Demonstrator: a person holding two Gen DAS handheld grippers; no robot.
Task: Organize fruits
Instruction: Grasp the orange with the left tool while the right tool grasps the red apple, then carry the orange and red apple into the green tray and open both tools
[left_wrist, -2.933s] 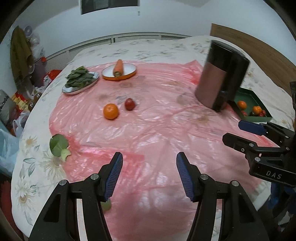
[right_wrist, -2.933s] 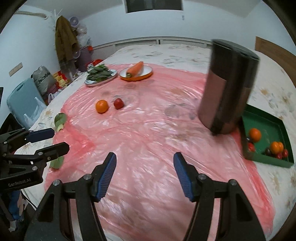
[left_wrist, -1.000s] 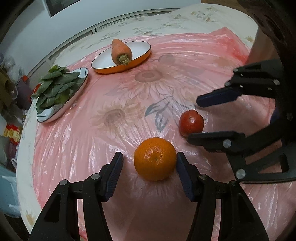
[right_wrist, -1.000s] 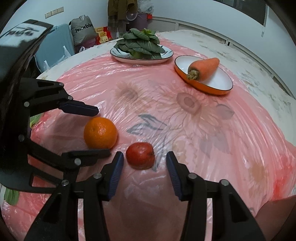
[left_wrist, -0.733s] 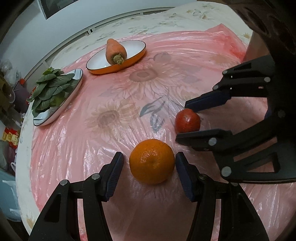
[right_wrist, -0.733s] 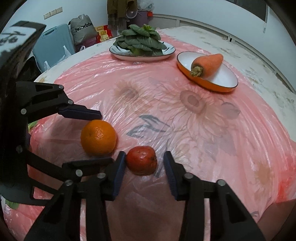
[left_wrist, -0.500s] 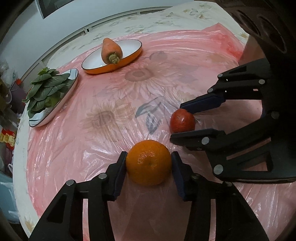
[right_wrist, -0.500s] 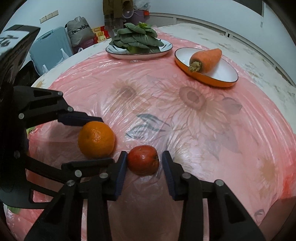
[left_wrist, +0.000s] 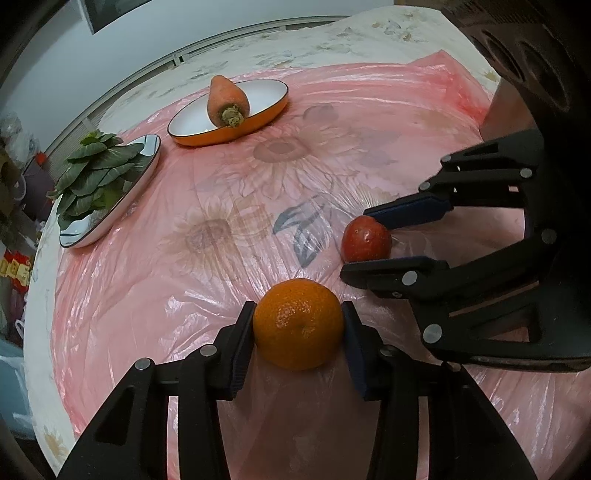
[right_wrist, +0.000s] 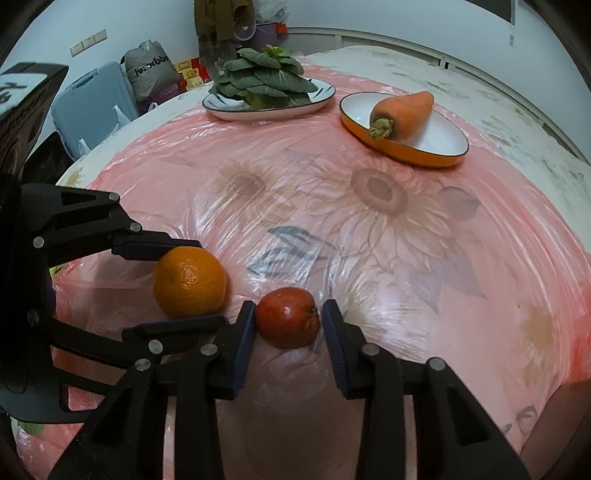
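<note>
Left wrist view: one orange (left_wrist: 299, 324), one red fruit (left_wrist: 365, 239), one carrot (left_wrist: 226, 99).

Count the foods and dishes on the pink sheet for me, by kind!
Oranges: 1
Red fruits: 1
Carrots: 1
Piles of greens: 1
Dishes: 2, an orange bowl and a plate
Total: 6

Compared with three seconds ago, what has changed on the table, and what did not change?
Both grippers came down from above the bare pink sheet. The left gripper is closing around the orange, the right gripper around the red fruit. Both fruits, the carrot and the greens kept their places.
</note>
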